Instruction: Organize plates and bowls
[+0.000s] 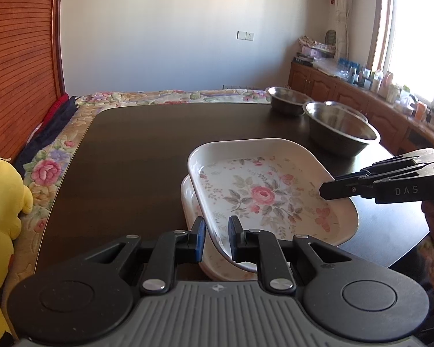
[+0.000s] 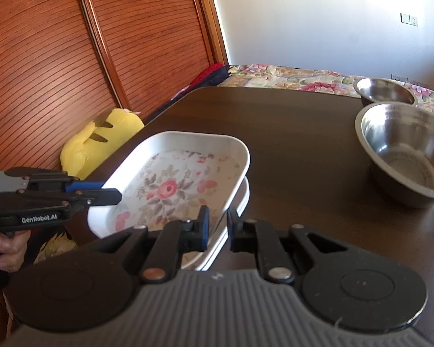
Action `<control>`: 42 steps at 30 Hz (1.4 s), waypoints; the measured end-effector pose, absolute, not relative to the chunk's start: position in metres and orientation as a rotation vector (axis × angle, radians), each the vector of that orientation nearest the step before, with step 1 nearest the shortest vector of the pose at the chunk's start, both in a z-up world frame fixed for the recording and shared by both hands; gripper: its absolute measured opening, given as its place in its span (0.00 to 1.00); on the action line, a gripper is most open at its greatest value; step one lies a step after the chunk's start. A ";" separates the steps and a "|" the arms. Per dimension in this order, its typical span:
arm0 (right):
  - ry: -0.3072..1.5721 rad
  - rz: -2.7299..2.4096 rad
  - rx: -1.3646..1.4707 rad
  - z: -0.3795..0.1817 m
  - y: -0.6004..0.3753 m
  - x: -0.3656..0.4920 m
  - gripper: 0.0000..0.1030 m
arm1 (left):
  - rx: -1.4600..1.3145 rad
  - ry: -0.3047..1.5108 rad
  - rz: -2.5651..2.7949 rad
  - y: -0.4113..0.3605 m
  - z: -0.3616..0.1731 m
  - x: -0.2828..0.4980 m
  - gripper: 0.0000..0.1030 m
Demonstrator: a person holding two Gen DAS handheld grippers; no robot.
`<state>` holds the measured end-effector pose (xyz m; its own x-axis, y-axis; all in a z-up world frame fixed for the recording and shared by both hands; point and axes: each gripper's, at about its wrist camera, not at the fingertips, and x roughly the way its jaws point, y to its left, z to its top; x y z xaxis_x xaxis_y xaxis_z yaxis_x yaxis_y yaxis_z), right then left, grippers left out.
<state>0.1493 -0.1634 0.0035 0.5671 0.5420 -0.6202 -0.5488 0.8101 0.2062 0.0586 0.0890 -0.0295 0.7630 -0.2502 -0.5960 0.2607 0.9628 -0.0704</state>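
Gripping opposite rims, we hold the floral plate (image 1: 263, 190) with both claws. Our left claw (image 1: 217, 240) is clenched on its near rim; our right claw (image 2: 217, 225) is clenched on the rim at the other side. The plate sits tilted above a second plate (image 1: 193, 211) of like shape, which lies flat on the dark worktop (image 1: 136, 150); we cannot tell whether the two touch. Two steel bowls stand on the worktop beyond: the large bowl (image 1: 341, 127) nearer, the small bowl (image 1: 286, 98) behind it at the far edge. A yellow plush toy (image 2: 101, 138) lies off the worktop's edge, on the flowered bed (image 1: 52, 170).
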 end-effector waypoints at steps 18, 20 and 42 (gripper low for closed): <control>0.738 0.644 -0.006 -0.002 -0.161 0.149 0.15 | 0.016 0.652 -0.262 0.087 -0.034 0.059 0.18; 0.740 0.645 -0.005 -0.003 -0.161 0.149 0.15 | 0.018 0.652 -0.262 0.087 -0.033 0.060 0.18; 0.675 0.642 0.029 0.005 -0.172 0.142 0.15 | 0.031 0.638 -0.216 0.089 -0.035 0.063 0.31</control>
<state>0.1418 -0.1717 0.0046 0.5968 0.5622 -0.5725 -0.5440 0.8080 0.2265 0.0630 0.0887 -0.0346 0.7819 -0.1901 -0.5937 0.2094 0.9771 -0.0371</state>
